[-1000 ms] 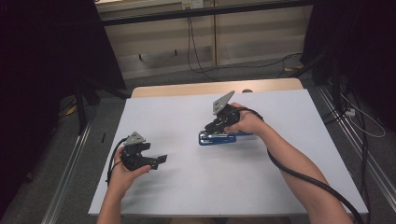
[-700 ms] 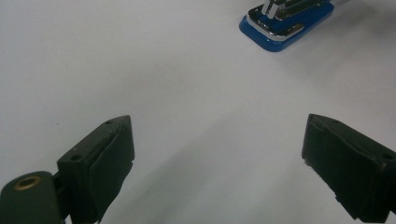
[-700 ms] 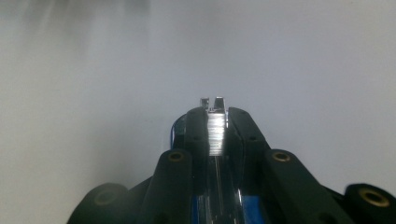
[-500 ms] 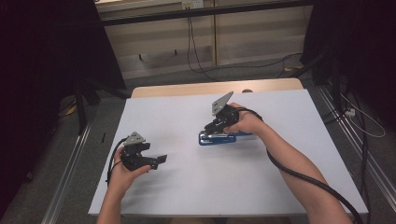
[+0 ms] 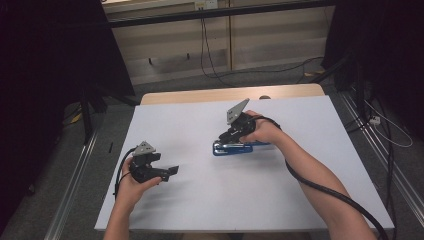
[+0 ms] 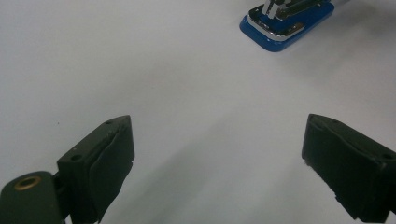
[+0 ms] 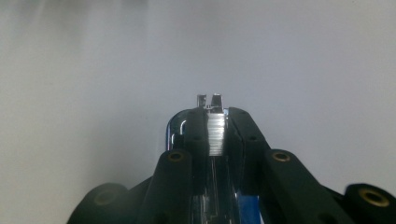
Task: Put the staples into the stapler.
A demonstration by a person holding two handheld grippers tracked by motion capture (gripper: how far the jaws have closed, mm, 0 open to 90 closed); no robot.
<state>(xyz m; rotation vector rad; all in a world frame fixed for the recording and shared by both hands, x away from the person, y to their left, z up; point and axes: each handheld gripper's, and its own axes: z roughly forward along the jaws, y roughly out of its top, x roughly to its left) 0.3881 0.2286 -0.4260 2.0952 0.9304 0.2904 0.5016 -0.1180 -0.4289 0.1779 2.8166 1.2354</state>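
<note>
Two grippers from above: my right gripper point(image 5: 231, 136) sits on the blue stapler point(image 5: 239, 148) mid-sheet; my left gripper point(image 5: 167, 172) hovers apart. Left gripper view: jaws spread wide, empty. Right gripper view: jaws pinch a staple strip point(image 7: 215, 133).

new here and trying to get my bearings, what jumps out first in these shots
The blue stapler near the middle of the white table catches the eye first, the one spot of colour there. The right gripper is on it, its fingers closed on a strip of silvery staples at the stapler's top. The left gripper sits apart at the near left, fingers wide open over bare table.
</note>
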